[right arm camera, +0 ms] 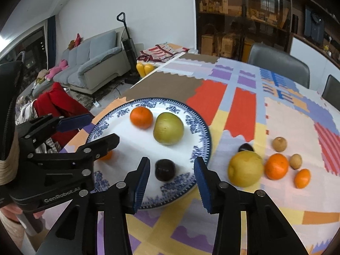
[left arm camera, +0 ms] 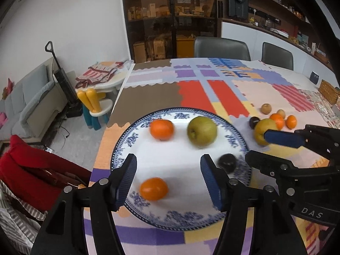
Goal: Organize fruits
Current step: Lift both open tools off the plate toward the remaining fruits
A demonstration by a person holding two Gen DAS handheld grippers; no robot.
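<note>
A blue-and-white plate [left arm camera: 136, 140] [right arm camera: 199, 127] sits on the patchwork tablecloth. On it lie two oranges [left arm camera: 161, 129] [left arm camera: 153, 188], a green apple [left arm camera: 201, 132] [right arm camera: 168, 131] and a dark plum [left arm camera: 227, 162] [right arm camera: 165, 169]. My left gripper [left arm camera: 169, 178] is open and empty above the plate's near side; it also shows in the right wrist view [right arm camera: 93, 127]. My right gripper [right arm camera: 171, 178] is open and empty just above the plum. To the right of the plate lie a yellow apple [right arm camera: 245, 168], two oranges [right arm camera: 276, 166] [right arm camera: 302, 178], a plum [right arm camera: 246, 147] and two brown fruits [right arm camera: 279, 144] [right arm camera: 295, 161].
A wicker basket [left arm camera: 328, 91] stands at the table's far right. Two grey chairs [left arm camera: 222, 47] stand behind the table. A red garment on a chair [left arm camera: 31, 165] is off the table's left edge. A sofa [right arm camera: 89, 68] and a vacuum stand further left.
</note>
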